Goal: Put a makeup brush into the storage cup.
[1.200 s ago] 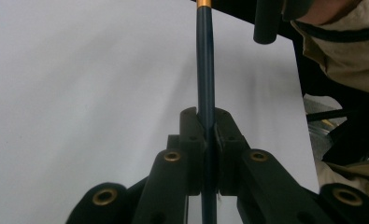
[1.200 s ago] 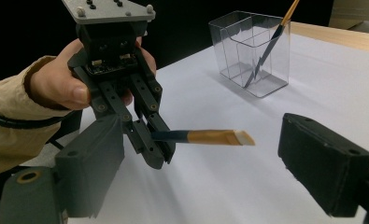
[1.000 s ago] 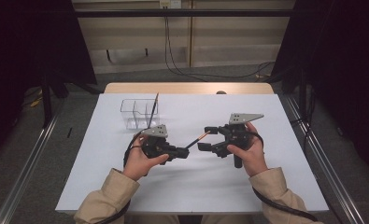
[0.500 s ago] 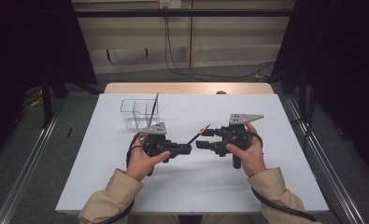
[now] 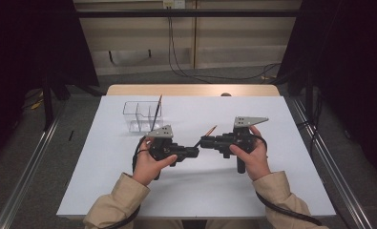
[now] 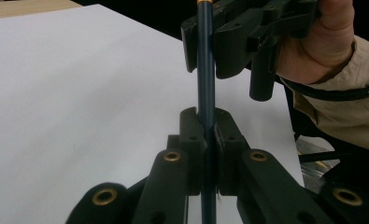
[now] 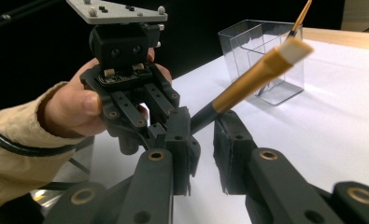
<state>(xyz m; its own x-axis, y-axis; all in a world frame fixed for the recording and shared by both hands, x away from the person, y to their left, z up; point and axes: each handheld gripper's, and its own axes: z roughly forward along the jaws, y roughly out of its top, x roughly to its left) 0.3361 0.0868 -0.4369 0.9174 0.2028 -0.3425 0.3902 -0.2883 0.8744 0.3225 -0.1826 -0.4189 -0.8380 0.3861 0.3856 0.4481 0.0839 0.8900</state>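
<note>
A paint brush (image 5: 207,132) with a dark handle (image 6: 205,70), gold ferrule and white bristles (image 7: 252,74) points up and away over the middle of the white table. My left gripper (image 5: 194,151) is shut on the lower handle (image 6: 205,135). My right gripper (image 5: 204,141) faces it from the right with its jaws open (image 7: 205,140). The brush's handle runs between those jaws without being clamped. In the right gripper view the left gripper (image 7: 140,107) and its hand are just beyond my jaws.
A clear divided container (image 5: 142,116) stands at the back left of the white table (image 5: 272,191), with a second brush (image 5: 157,107) leaning in it. It also appears in the right gripper view as the container (image 7: 266,60).
The two grippers have drawn closer together over the table's middle. The right gripper's jaws now straddle the brush that the left gripper holds.
</note>
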